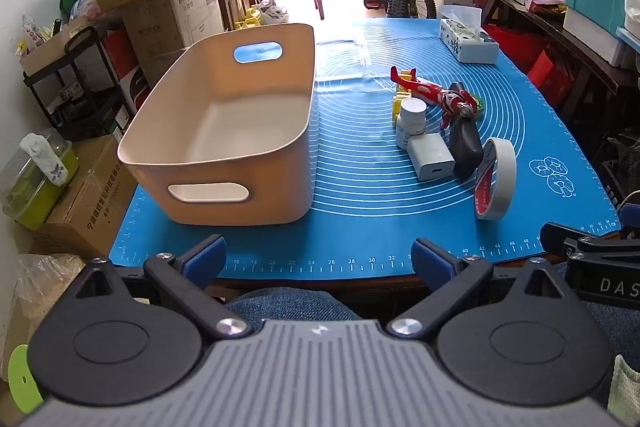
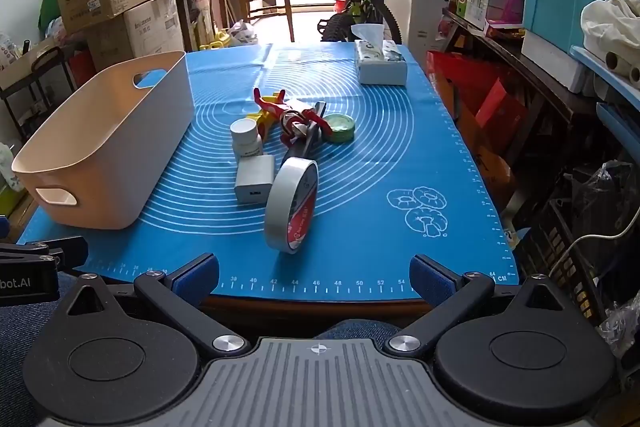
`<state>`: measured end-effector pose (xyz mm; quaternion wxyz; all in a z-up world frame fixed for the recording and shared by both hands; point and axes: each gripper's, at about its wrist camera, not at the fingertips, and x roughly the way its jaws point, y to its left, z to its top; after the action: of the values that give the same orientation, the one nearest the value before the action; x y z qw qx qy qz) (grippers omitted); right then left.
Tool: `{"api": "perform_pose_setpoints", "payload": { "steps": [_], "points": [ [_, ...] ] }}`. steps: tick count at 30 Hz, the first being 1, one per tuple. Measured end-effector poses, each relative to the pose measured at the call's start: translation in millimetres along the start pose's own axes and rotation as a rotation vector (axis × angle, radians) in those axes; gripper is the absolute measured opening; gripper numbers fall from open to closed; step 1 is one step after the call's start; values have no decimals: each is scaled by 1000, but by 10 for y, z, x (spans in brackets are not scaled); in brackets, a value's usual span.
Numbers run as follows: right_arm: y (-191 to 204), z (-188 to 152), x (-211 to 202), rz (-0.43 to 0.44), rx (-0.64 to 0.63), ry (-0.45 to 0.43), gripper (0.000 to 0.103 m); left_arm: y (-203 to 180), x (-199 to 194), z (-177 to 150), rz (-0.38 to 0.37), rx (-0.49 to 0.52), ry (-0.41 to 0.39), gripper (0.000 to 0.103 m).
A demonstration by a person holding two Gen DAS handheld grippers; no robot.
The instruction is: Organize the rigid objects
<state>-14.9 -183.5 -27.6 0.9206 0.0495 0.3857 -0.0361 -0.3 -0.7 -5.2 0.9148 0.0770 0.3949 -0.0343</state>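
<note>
Right wrist view puts the tape roll (image 2: pixel 292 205) straight ahead of the right gripper (image 2: pixel 315 273), standing on edge on the bench, nearest of the cluster. Its fingers (image 2: pixel 198 273) are spread wide, empty. Left gripper (image 1: pixel 318 257), equally wide, faces the empty bin (image 1: pixel 224 131); the tape sits farther off to its right.

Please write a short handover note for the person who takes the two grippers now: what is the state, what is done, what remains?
Left gripper: open, empty, near the mat edge.
Right gripper: open, empty.
Bin: on the mat's left side, nothing inside.
Tape roll, charger, white bottle, red figure, green tin: clustered on the blue mat.
Done: nothing yet. Left: move all into the bin.
</note>
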Motion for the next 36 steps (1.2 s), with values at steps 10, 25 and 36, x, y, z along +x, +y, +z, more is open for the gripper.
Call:
{"api": "perform_pose_setpoints", "payload": {
  "steps": [10,25,36],
  "points": [
    [9,2,-2,-1,0,2,100,2,-24,23,4,8,-5,98],
    [-12,-9,18,-2,3,5,100,-1,-24,20,6,8,-5,98],
    [-9,-5,19,-2,2,7,100,-3,-23,20,6,9,-5,98]
  ]
}}
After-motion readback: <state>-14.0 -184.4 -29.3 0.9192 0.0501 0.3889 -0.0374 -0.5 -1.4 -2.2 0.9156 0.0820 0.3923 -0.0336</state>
